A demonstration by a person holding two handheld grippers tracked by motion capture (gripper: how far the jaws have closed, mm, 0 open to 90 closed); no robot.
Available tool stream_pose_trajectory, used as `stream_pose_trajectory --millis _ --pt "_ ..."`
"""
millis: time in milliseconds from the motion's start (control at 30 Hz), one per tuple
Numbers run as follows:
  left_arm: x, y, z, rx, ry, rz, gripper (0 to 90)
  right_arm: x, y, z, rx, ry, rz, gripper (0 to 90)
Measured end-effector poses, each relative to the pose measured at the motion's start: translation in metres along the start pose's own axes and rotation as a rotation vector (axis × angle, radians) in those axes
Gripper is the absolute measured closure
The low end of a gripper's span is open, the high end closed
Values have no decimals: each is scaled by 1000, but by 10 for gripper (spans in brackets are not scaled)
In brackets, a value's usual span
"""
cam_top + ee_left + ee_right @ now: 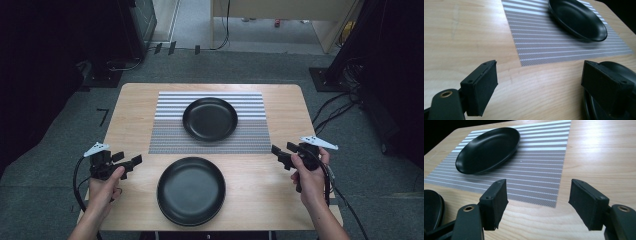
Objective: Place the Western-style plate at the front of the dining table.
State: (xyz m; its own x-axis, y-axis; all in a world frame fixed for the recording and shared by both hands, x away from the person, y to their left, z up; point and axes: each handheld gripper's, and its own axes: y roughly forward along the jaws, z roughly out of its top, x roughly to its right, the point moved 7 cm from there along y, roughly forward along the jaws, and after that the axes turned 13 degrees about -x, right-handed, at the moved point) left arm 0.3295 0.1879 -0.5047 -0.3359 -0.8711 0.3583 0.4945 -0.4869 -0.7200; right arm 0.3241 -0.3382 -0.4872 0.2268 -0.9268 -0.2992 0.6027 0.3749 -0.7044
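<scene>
A round, shallow black plate (210,118) sits on a rectangular grey-and-white striped woven placemat (165,137), which lies on the far half of the light wooden desk (130,107), centred between its left and right edges. The plate rests on the middle of the mat, slightly toward the mat's far side, with striped cloth showing all round it. In the left gripper view this plate (579,21) appears at the upper right on the mat (541,42); in the right gripper view it (489,150) appears at the upper left on the mat (539,167).

Nearer the person, a stack of round black plates (191,190) stands on bare wood close to the desk's near edge, a little left of centre and just off the mat's near edge. Its rim shows at the lower right of the left gripper view (624,68) and at the lower left of the right gripper view (432,207), where at least two layered rims can be made out.

The left tool (131,163), held in the person's left hand (104,187), hovers over the desk's left edge near the near-left corner, its black jaws apart and empty, pointing toward the stack. The right tool (280,155), held in the right hand (310,177), hovers by the desk's right edge, jaws likewise spread wide with nothing between them. Dark grey carpet (240,65) surrounds the desk.
</scene>
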Motion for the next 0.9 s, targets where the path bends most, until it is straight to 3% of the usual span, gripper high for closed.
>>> stream_pose_trajectory --millis 333,400,767,800,900 --pt "-22 -9 -28 -1 -44 44 135 28 -14 -29 -2 46 -30 300" --pt "-28 -11 -37 -7 -47 62 135 40 -20 -38 1 63 -45 300" --pt "-43 -14 -67 -48 -13 160 137 77 -33 -77 -3 122 -83 298" --pt "-45 -14 -72 -59 -2 188 137 80 -34 -80 -7 131 -88 298" --pt "-47 -16 -76 -62 -2 192 137 87 -38 -90 -15 145 -99 298"
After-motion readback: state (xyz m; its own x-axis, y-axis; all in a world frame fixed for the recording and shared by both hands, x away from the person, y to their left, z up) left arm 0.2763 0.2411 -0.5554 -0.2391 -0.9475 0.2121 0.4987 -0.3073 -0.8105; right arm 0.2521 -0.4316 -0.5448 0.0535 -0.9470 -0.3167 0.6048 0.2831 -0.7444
